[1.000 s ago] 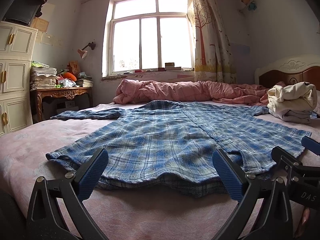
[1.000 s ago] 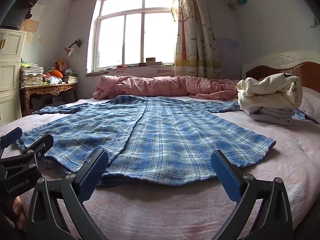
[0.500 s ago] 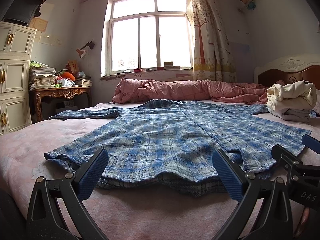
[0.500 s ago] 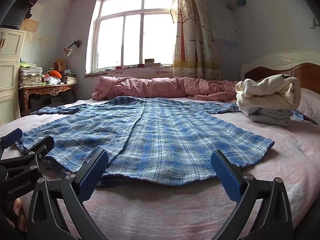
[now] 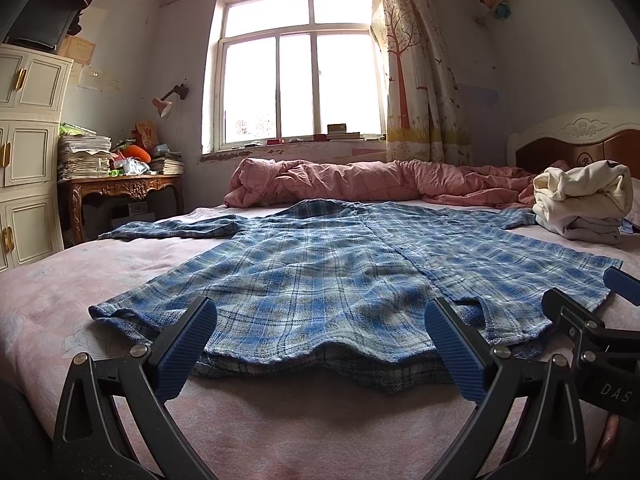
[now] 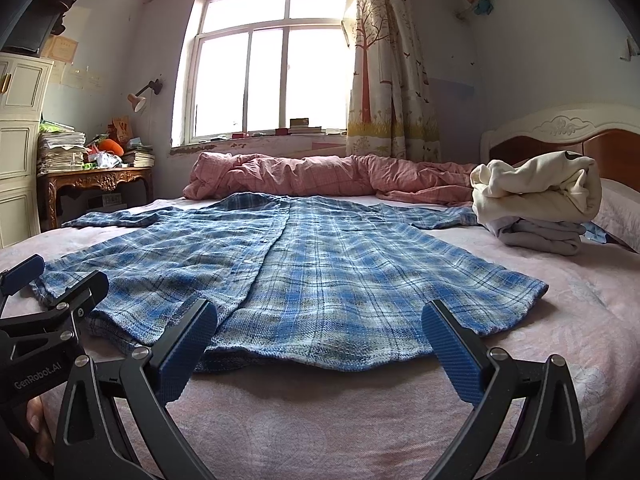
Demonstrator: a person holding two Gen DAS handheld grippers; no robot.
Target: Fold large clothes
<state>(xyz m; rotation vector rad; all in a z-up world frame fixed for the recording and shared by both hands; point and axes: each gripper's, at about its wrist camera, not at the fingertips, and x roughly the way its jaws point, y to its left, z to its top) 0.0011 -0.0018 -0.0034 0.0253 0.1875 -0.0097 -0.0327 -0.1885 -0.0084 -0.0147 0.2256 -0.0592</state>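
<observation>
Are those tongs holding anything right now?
Nothing: both the left tongs and right tongs are open, short of the plaid shirt's hem.

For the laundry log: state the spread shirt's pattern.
Blue, white and grey plaid shirt; clearest in the right wrist view.

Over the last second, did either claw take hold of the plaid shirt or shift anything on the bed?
No grasp and nothing shifted. Both cameras eased very slightly lower and nearer the hem; that is all. The left claw and right claw stay open and empty, short of the blue plaid shirt, which lies spread flat as before. The folded pile is unmoved.
</observation>
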